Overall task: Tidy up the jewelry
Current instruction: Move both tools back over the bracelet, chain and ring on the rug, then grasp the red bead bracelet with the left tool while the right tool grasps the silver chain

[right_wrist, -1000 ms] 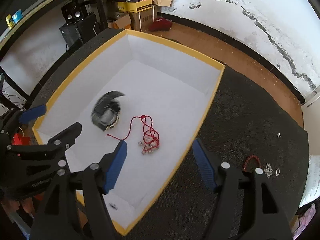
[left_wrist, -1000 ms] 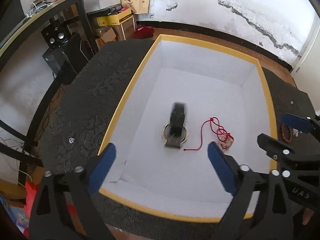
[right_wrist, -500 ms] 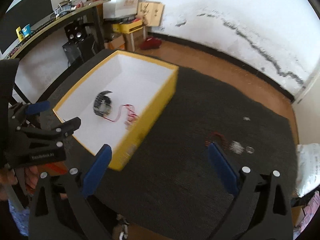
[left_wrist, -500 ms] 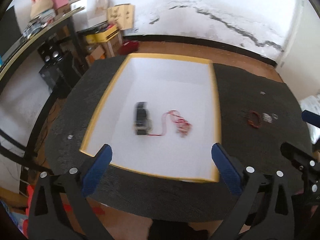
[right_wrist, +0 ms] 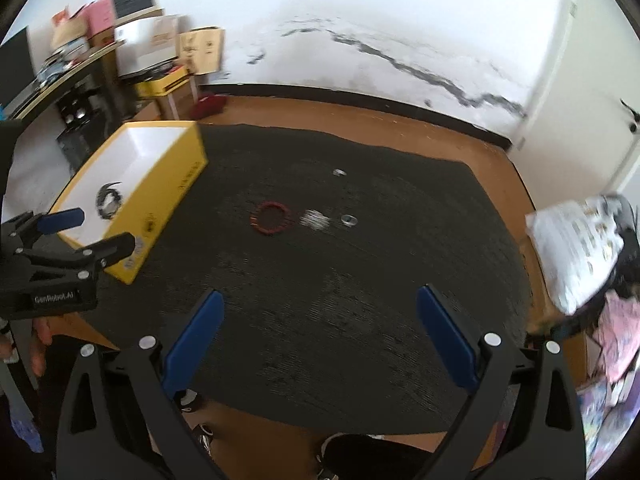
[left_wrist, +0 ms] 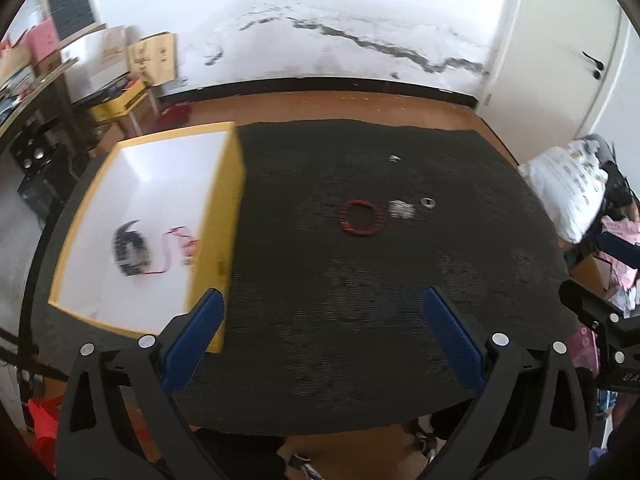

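Where both claws gape empty — dark mat (left_wrist: 360, 320) over wood floor (left_wrist: 340, 104), cracked white wall (left_wrist: 360, 20).

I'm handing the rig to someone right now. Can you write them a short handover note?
Left gripper: open, empty.
Right gripper: open, empty, its jaws have just been opening.
In the yellow box: watch and red cord.
Left on the black mat: red bead bracelet, a small silver piece, a ring beside it, and another small silver piece farther back.
Next, probably the bracelet.
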